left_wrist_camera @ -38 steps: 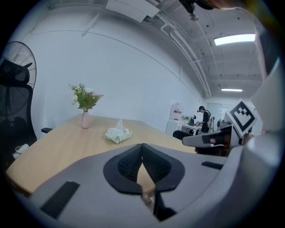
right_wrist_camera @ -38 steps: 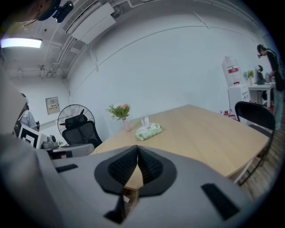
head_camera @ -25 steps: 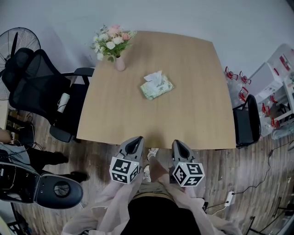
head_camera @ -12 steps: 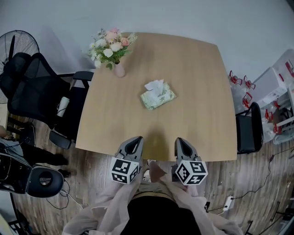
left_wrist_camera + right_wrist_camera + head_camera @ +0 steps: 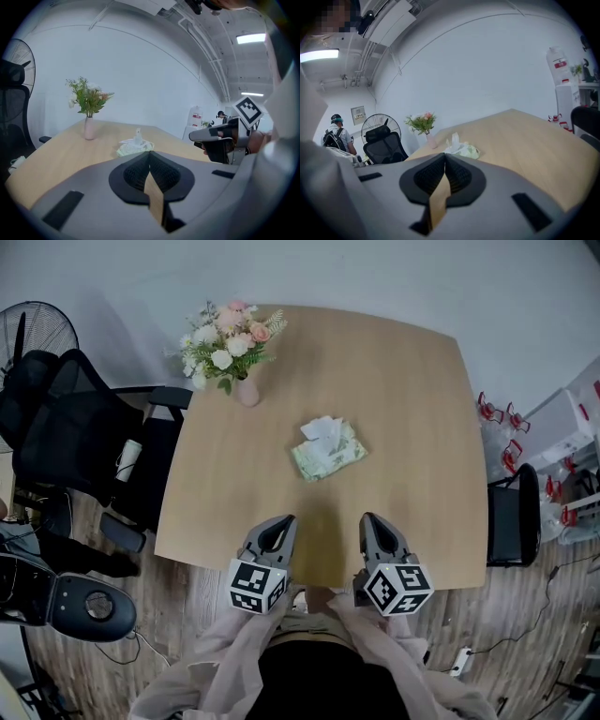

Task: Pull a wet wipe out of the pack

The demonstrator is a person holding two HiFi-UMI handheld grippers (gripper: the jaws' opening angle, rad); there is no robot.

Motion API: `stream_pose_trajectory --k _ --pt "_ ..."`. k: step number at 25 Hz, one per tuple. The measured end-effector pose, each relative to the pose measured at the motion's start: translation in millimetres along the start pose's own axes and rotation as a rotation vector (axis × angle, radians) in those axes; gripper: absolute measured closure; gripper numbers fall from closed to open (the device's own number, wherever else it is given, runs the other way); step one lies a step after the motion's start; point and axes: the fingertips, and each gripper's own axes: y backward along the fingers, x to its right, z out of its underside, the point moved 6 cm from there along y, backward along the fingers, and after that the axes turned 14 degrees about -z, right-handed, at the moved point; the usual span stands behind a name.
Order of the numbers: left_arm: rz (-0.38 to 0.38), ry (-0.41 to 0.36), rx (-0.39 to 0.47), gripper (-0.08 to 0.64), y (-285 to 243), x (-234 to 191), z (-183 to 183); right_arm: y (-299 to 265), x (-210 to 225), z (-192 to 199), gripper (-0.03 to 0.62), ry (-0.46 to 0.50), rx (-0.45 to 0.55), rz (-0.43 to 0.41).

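Green pack sat unpinned on the counter; left hand-held gripper and right hand-held gripper were both closed, empty; tugging its wipe might drag it.

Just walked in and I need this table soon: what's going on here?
A person holds a two-jaw gripper in each hand over the near edge of the table. The left gripper and right gripper are both shut and empty, short of the wet wipe pack, which lies mid-table with a wipe poking from its top. Neither touches it yet. A flower vase stands at the far left corner.
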Motion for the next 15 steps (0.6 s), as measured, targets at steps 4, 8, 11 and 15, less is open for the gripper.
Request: stream_pose_trajectory --k 4,8,11,15 --pt "-0.003 0.009 -0.003 0.548 -13.3 -6.6 -8.1 -19.6 8.1 -17.7 0.580 0.023 0.004 -0.001" --pt "-0.006 0.026 -0.005 0.548 -28.3 -12.3 -16.5 -40.0 17.6 -34.7 0.580 0.044 0.011 -0.003" --pt "-0.003 0.046 -0.010 0.548 -40.2 -15.0 -22.4 -55.2 24.0 -45.6 0.578 0.055 0.012 -0.010" --pt "-0.003 0.059 -0.010 0.548 -58.4 -19.0 -29.1 -75.6 35.2 -58.5 0.578 0.065 0.023 -0.028"
